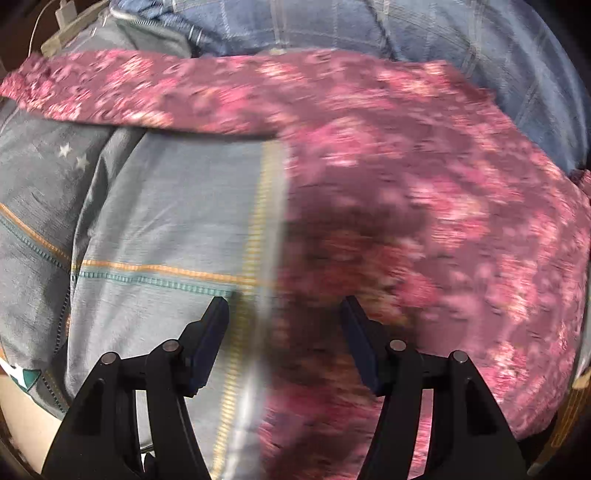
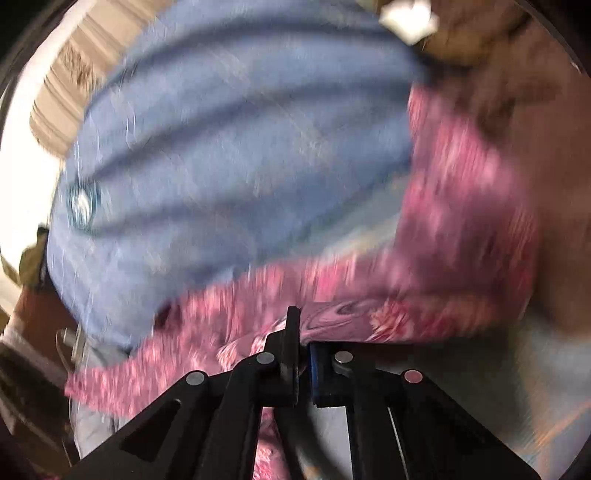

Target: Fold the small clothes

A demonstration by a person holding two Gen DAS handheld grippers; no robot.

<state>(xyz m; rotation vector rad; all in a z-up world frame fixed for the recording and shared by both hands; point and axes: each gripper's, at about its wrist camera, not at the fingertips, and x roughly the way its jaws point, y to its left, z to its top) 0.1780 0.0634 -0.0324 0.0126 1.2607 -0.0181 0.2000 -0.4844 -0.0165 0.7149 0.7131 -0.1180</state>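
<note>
Folding is in progress: the right gripper (image 2: 301, 350) is closed on an edge of the pink floral garment (image 1: 406, 192), which lies spread over a grey-blue bedsheet (image 1: 166, 206) beside a blue checked blanket (image 2: 229, 155). The left gripper (image 1: 284, 314) hangs above the cloth with jaws apart, holding nothing. Next, I think, the held edge must be carried across and laid down evenly.

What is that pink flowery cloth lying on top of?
The pink flowery cloth lies on a grey bedsheet with orange and teal stripes; a blue checked blanket shows beyond it. Whatever sits directly beneath the cloth is covered, so I cannot tell.
</note>
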